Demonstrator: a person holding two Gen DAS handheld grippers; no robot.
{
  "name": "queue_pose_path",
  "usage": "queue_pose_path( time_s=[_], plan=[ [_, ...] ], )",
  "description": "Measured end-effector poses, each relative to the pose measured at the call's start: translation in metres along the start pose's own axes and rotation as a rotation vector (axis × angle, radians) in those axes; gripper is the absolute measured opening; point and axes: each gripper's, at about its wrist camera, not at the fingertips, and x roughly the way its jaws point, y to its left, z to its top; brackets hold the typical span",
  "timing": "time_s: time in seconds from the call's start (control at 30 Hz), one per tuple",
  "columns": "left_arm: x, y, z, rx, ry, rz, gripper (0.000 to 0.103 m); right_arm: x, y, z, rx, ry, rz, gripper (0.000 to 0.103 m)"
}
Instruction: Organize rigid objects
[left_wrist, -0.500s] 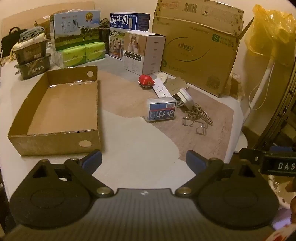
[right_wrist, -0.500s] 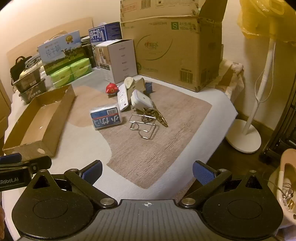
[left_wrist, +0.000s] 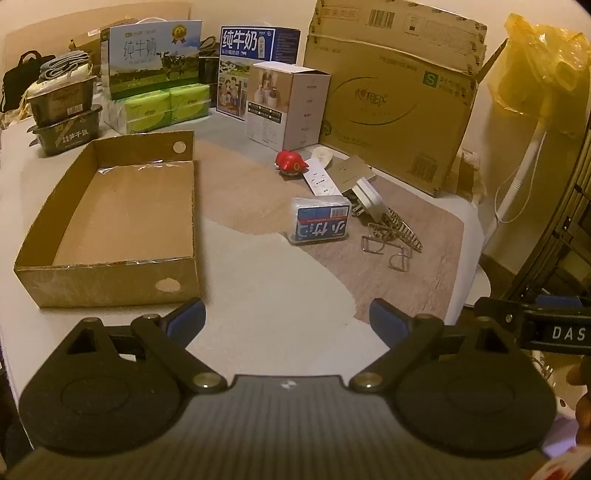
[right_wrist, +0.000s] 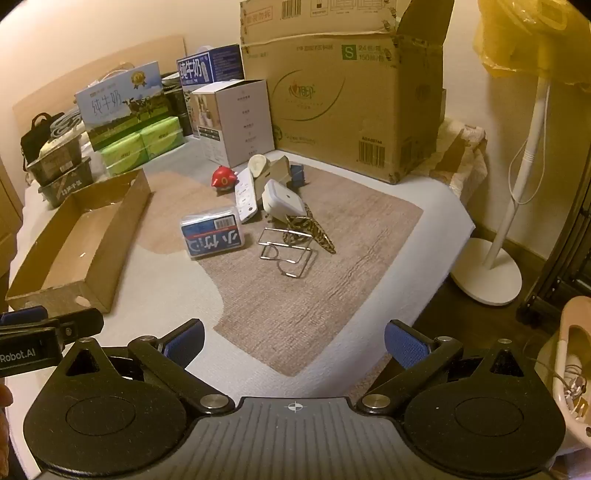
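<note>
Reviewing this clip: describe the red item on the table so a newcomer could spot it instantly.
Start at the large cardboard carton at the back of the table. In front of it lies a loose cluster of small objects; the red toy sits at the cluster's far left, beside the white power strip. It is the only rounded, bright red piece there.

Change record: left tool (left_wrist: 286, 319) view edged slightly nearer the cardboard tray (left_wrist: 110, 284); right tool (right_wrist: 293, 341) view unchanged; items unmoved.

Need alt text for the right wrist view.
The open right tool hovers, empty, over a table with a shallow cardboard tray at left. Mid-table: a clear plastic box, wire rack, white power strip and red toy.
</note>
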Motion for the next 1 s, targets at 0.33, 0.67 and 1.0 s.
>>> queue_pose_path(
  time_s=[0.33,0.67,1.0],
  plan=[
    [-0.0012,-0.0016,0.0007,0.006,-0.001,-0.004,0.094,0.0000,-0.0001,-0.0002,0.001,-0.003,-0.001,0.103],
    [-0.0009,-0.0006,0.0019,-0.002,0.006,-0.010,0.094,0.0007,-0.0003,0.0002,0.001,-0.002,-0.001,0.103],
    [-0.0006,-0.0013,0.0020,-0.003,0.007,-0.011,0.094,0.0011,-0.0015,0.0013,0.001,-0.004,-0.001,0.103]
  ],
)
